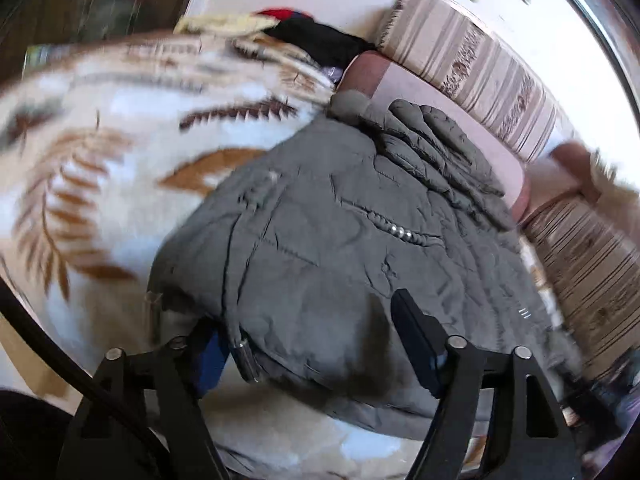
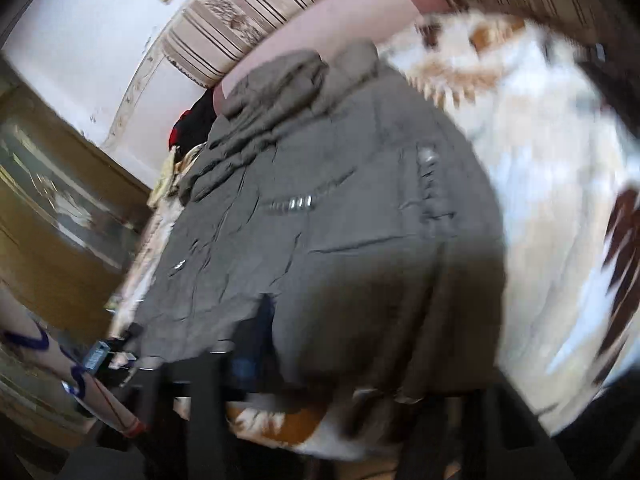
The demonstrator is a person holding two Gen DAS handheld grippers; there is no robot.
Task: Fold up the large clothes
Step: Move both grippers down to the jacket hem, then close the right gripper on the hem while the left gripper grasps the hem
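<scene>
- Grey quilted jacket (image 1: 344, 240) fills the lower middle of both views, lying spread on a leaf-patterned blanket (image 1: 100, 168); its hem is the nearest part to my tools.
- My left gripper (image 1: 316, 356), bottom of the left view, straddles that hem: one finger shows on top of the cloth, the other is half under the edge. The jaws stand fairly wide, and I cannot tell whether the pads actually press.
- My right gripper (image 2: 352, 344), bottom of the right view, is mostly buried in blur and cloth. One dark finger shows at the hem; grip or no grip, I cannot tell.
- I judge the step to be taking the bottom hem at two points, ready for a fold toward the collar.
- Next move calls for a firm pinch on both sides, then an even lift so the padded cloth does not slide off the blanket.
- Farther up, the hood (image 1: 432, 140) is bunched against a pink cushion (image 1: 400, 84).
- Beyond it runs a striped sofa back (image 1: 480, 64); dark and red clothes (image 1: 312, 36) lie in the upper middle of the left view.
</scene>
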